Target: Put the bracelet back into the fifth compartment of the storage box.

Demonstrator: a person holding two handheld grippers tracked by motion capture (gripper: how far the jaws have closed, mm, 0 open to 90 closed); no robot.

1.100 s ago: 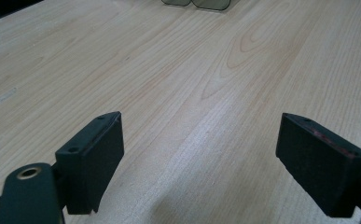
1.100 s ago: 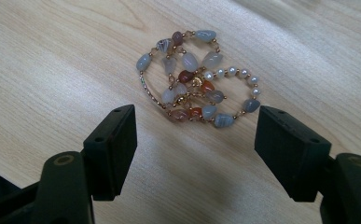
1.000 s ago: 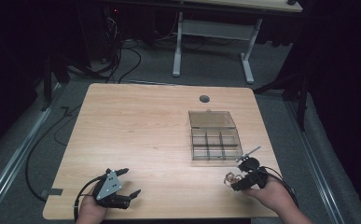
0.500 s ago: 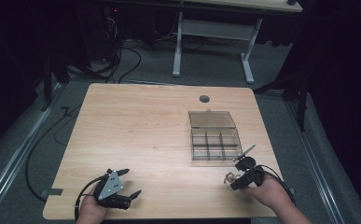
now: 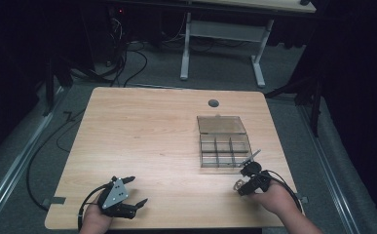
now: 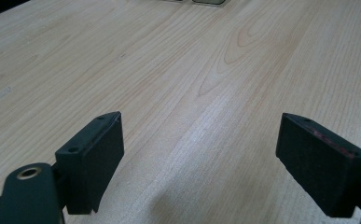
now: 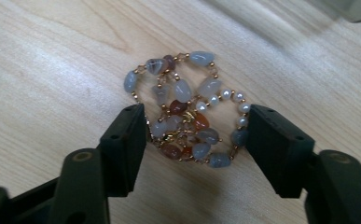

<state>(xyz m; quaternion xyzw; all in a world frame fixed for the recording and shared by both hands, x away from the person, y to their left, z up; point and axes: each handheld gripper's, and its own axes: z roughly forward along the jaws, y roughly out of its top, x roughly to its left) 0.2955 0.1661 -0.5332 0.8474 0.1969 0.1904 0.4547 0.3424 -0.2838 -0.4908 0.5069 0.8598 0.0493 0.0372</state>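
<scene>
A heap of beaded jewellery (image 7: 187, 112), grey, white and amber stones on a gold chain, lies on the wooden table (image 5: 142, 136) near its front right. My right gripper (image 7: 194, 135) straddles it. Its jaws have just been closing, and the pads stand on either side of the heap, very near the outer beads without visibly squeezing them. In the high view the beads (image 5: 237, 185) glint at the tip of the right gripper (image 5: 240, 184). My left gripper (image 5: 138, 190) rests at the front left, open, with bare wood between its fingers (image 6: 99, 154).
A clear compartment box (image 5: 225, 152) with its lid (image 5: 221, 124) laid back sits just beyond the right gripper. A round cable hole (image 5: 213, 103) is at the table's far edge. Cables trail on the floor to the left.
The right gripper has shifted slightly toward the front and its jaws have narrowed around the beads. The left gripper has not moved.
</scene>
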